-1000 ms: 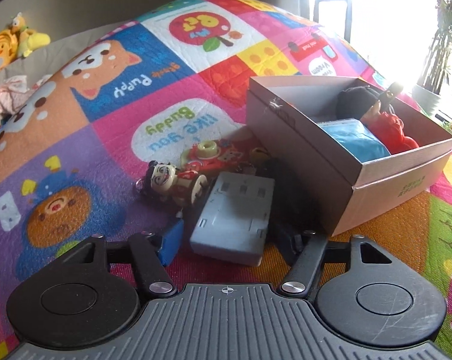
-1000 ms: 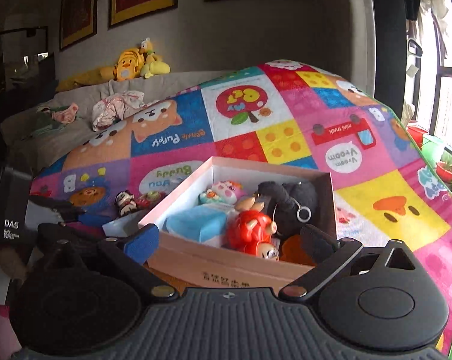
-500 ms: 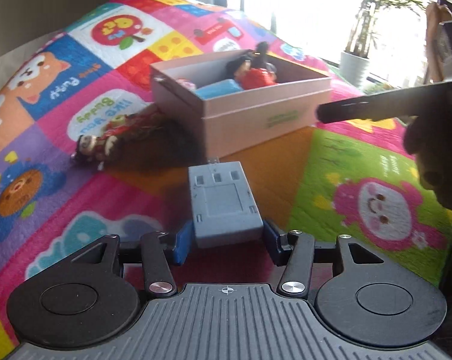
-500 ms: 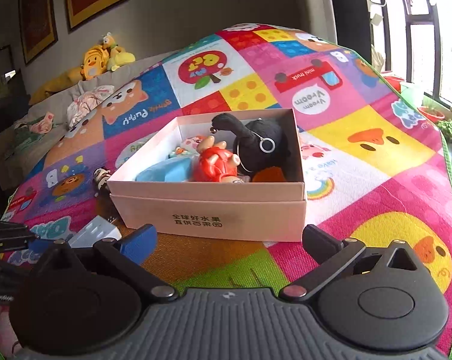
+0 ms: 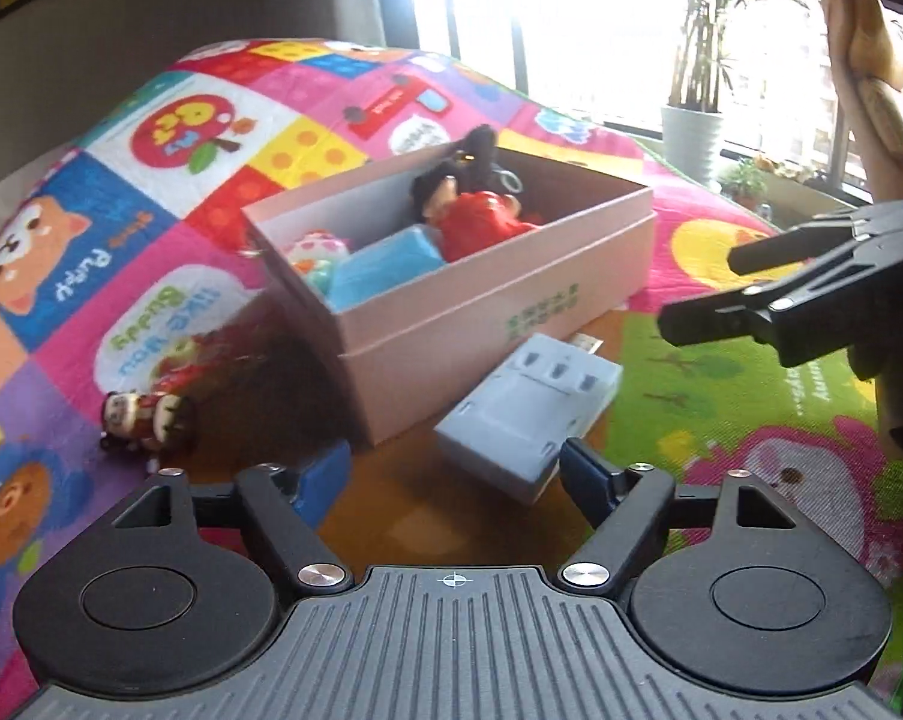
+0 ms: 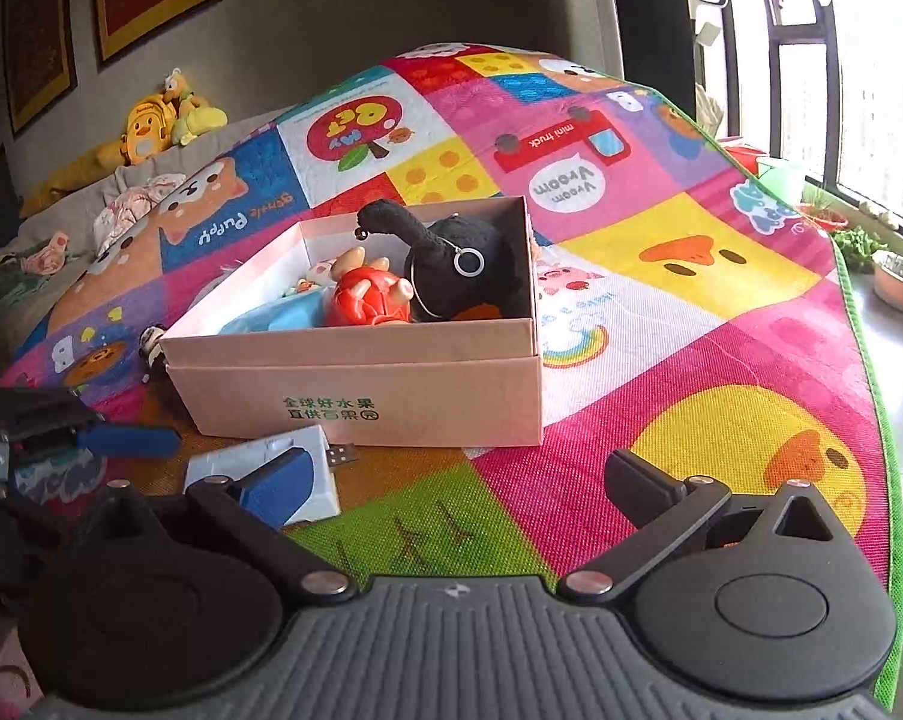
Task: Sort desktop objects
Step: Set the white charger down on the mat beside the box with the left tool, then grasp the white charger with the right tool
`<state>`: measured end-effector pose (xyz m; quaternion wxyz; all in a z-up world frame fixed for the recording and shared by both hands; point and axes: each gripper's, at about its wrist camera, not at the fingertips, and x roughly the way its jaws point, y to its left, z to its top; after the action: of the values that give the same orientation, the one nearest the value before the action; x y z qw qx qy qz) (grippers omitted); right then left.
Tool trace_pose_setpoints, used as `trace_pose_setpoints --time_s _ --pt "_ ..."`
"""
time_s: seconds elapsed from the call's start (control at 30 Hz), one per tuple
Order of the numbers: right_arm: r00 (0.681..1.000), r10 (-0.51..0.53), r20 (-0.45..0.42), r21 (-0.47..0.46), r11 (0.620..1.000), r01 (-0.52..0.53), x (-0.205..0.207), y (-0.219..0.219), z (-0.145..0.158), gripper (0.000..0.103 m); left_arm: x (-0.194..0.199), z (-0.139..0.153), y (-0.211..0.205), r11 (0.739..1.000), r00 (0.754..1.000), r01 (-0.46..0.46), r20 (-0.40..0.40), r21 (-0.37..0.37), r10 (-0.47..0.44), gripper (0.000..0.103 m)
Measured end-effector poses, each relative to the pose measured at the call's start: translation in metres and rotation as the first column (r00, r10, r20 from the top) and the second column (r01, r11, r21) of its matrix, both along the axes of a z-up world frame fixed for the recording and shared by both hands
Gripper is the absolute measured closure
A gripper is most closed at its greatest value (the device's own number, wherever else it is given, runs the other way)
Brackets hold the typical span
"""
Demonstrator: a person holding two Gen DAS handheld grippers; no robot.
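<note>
A: What is seen between the pads of the left hand-held gripper (image 5: pixel 454 474)?

B: The grey adapter (image 5: pixel 529 405) is seen there, lying on the play mat (image 5: pixel 721 396) just beside the near wall of the pink box (image 5: pixel 481 312), at about one o'clock from the gripper. The jaws are opening, and only the right pad seems near its corner; it is not pressed from both sides.

A: And the right hand-held gripper (image 6: pixel 451 483)?

B: Its jaws are spread wide apart, and nothing is held.

A: What could go wrong?

B: The adapter was probably meant for the box, so it may be left outside. Its plug (image 6: pixel 340 455) could also be caught by a pad if it is grasped again crookedly.
</note>
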<state>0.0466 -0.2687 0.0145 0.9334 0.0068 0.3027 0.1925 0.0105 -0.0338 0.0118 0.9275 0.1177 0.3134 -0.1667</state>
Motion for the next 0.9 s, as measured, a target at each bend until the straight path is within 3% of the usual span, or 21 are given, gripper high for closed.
trace_pose_setpoints --time_s 0.03,0.1,0.2,0.33,0.57,0.63,0.7,0.8,0.83,0.9 --pt "1.0 0.005 -0.013 0.001 1.0 -0.005 0.001 0.001 -0.002 0.0 -0.001 0.004 0.01 1.0 1.0 0.007 -0.01 -0.009 -0.007 0.009" --pt "1.0 0.015 -0.027 -0.004 1.0 -0.015 0.003 0.003 -0.004 0.0 -0.006 0.016 0.03 1.0 1.0 -0.001 0.012 -0.024 0.001 0.007" --pt "0.999 0.031 -0.026 0.015 0.999 -0.031 0.003 0.007 -0.004 0.0 0.004 0.026 0.054 0.994 0.992 -0.109 0.067 -0.003 0.109 0.007" --pt "0.997 0.07 -0.019 -0.013 0.997 -0.07 0.0 0.016 -0.004 0.0 0.047 0.021 0.083 0.969 0.967 -0.246 0.067 0.01 0.245 0.007" --pt "0.994 0.073 -0.081 -0.013 0.997 -0.075 0.006 0.017 -0.01 0.0 0.1 -0.008 0.092 0.963 0.965 -0.26 0.009 0.072 0.26 0.006" --pt "0.992 0.072 -0.105 -0.009 0.997 -0.074 0.01 0.017 -0.012 0.0 0.105 -0.009 0.095 0.962 0.963 -0.269 0.007 0.048 0.269 0.006" --pt "0.992 0.073 -0.103 -0.016 0.997 -0.076 0.009 0.017 -0.012 0.0 0.104 -0.009 0.095 0.962 0.962 -0.271 0.002 0.037 0.272 0.009" --pt "0.992 0.074 -0.104 -0.023 0.997 -0.077 0.009 0.018 -0.013 0.0 0.094 -0.006 0.09 0.966 0.967 -0.256 0.012 0.042 0.255 0.021" --pt "0.992 0.074 -0.104 -0.025 0.997 -0.077 0.009 0.018 -0.013 0.0 0.09 -0.005 0.089 0.966 0.967 -0.255 0.016 0.044 0.254 0.029" --pt "0.992 0.075 -0.106 -0.026 0.997 -0.078 0.009 0.019 -0.013 0.0 0.077 -0.003 0.085 0.965 0.967 -0.255 0.03 0.053 0.254 0.033"
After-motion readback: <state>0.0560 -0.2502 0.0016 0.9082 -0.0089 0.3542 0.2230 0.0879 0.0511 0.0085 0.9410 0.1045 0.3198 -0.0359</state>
